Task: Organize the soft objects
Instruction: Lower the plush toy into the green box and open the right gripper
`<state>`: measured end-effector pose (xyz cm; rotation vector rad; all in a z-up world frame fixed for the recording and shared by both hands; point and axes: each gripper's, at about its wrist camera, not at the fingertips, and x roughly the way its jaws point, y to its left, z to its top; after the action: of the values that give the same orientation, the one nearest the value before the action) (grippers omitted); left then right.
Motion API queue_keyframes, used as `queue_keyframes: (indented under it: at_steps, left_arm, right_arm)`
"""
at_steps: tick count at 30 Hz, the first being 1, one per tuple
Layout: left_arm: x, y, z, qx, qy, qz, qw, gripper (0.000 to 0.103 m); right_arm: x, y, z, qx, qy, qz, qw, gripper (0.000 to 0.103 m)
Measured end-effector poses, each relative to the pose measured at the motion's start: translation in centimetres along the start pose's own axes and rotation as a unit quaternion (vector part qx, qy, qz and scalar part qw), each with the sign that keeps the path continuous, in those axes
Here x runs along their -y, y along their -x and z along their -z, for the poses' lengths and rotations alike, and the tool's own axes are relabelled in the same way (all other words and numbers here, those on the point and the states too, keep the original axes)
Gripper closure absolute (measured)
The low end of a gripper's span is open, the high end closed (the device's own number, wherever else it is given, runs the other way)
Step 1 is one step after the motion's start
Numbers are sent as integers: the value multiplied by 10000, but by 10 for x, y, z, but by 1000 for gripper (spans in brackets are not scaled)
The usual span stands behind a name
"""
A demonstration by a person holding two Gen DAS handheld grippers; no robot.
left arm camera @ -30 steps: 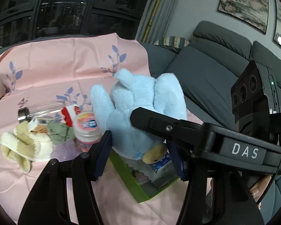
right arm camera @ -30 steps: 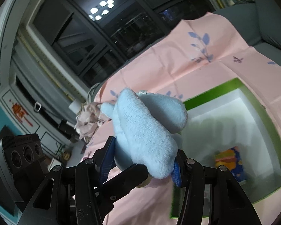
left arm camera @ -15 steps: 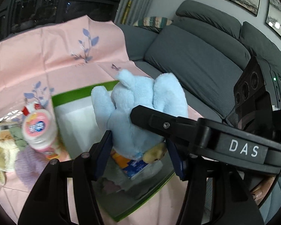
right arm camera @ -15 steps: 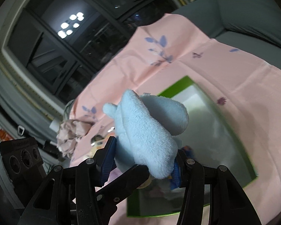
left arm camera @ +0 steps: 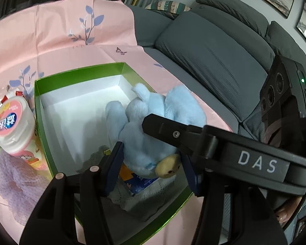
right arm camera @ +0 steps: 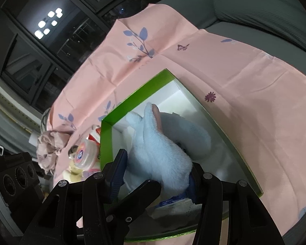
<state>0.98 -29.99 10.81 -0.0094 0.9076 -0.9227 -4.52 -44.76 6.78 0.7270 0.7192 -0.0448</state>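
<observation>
Blue plush toy (left arm camera: pixel 153 122) lowered into green box (left arm camera: pixel 79 74), pinched by left gripper (left arm camera: pixel 151 163) and "DAS"-marked right gripper (right arm camera: pixel 155 171).

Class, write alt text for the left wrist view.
Both tools, left and right, grip a light blue plush toy over an open green box on a pink cloth. A pink-lidded jar stands left of the box.
</observation>
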Motion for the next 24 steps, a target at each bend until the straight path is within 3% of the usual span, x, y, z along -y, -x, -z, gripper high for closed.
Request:
queue_keyframes:
  at_steps: [5,9,16,18,22,24]
  left_arm:
    - [-4,-3,0,-30,143,29,9999,48]
    - [-3,6,-1,137,95,-307,9994,50]
    - [-9,32,1,297,43,-466,9985,48]
    - [-13,40,3,346,74,-486,9982,43]
    - [-27,63,10,476,273,-507,9972,26]
    - [-36,75,14,570,346,-567,9962,20]
  right_arm:
    - [0,0,-1,52,-31,143,9999,49]
    - [-2,6,-1,229,17,205,9995,49]
    - [-11,24,-2,585,98,142,9981,45]
    - [-16,28,-1,678,191,131,9974,38]
    - [-28,32,1,752,340,156,9965,37]
    - [-33,31,2,756,405,184,9961,31]
